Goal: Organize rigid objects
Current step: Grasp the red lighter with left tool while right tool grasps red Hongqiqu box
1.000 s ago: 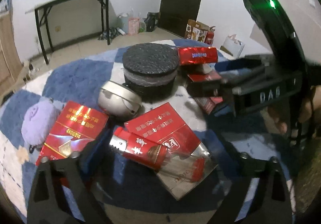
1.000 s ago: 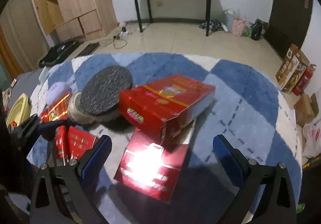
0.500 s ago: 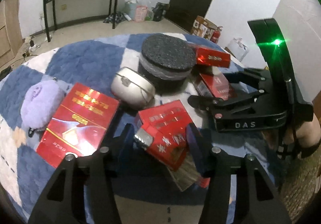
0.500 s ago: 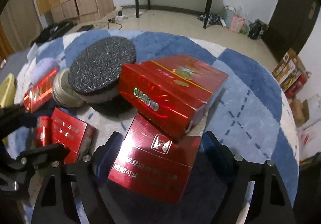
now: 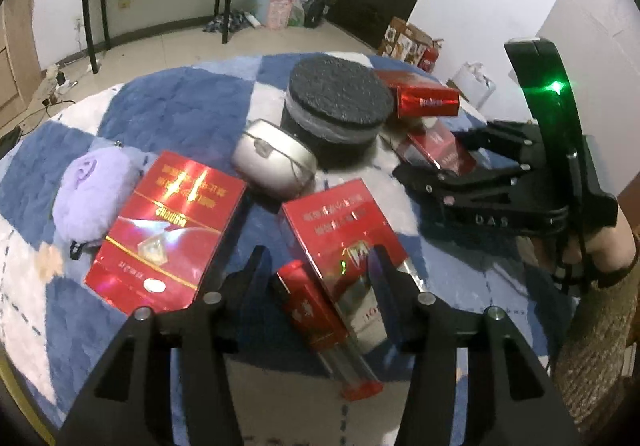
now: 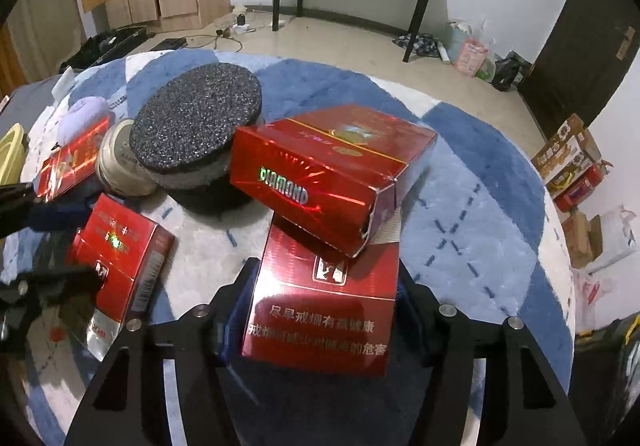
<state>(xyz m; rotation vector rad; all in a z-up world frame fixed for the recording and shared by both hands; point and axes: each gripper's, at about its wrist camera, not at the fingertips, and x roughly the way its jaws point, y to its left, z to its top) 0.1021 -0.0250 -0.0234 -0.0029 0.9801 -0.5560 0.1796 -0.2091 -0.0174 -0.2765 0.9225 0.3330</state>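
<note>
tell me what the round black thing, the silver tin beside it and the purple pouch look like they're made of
Round black thing: coarse, matte, speckled top, probably foam or a gritty abrasive; the greyish band round its side cannot be told.
Silver tin: looks like brushed metal, dull sheen, with a thin wire bail across the lid.
Purple pouch: fuzzy plush fabric, soft nap with no shine.

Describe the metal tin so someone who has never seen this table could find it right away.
Start at the big black round box in the middle of the blue and white cloth. The tin sits right against its side, between it and the purple pouch. It is the only silver, rounded thing among flat red packs.
</note>
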